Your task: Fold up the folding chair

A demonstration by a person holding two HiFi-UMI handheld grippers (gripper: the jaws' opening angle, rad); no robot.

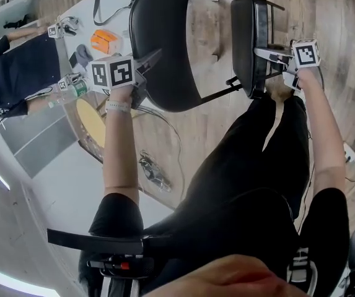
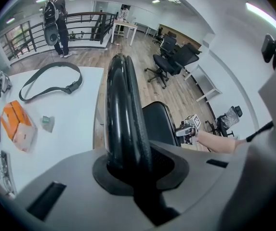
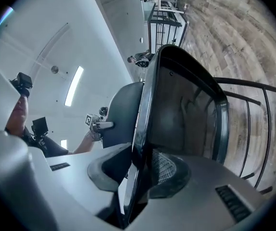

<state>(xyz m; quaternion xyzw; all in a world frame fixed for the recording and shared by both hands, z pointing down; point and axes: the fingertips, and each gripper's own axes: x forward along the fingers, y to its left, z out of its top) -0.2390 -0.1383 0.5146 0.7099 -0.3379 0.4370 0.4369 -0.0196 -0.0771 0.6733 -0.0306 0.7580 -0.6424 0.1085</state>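
Beside table (image 1: 53,184), gripping backrest (image 1: 165,42) with left gripper (image 1: 147,73), seat (image 1: 248,30) with right gripper (image 1: 265,60); may slip off glossy rims mid-fold

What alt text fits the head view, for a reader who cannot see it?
A person holds a black folding chair with two grippers: the left gripper clamps the backrest, the right gripper clamps the upturned seat. A white table with an orange box is at left.

Open-plan office: black swivel chairs (image 2: 175,59), white desks (image 2: 124,26).
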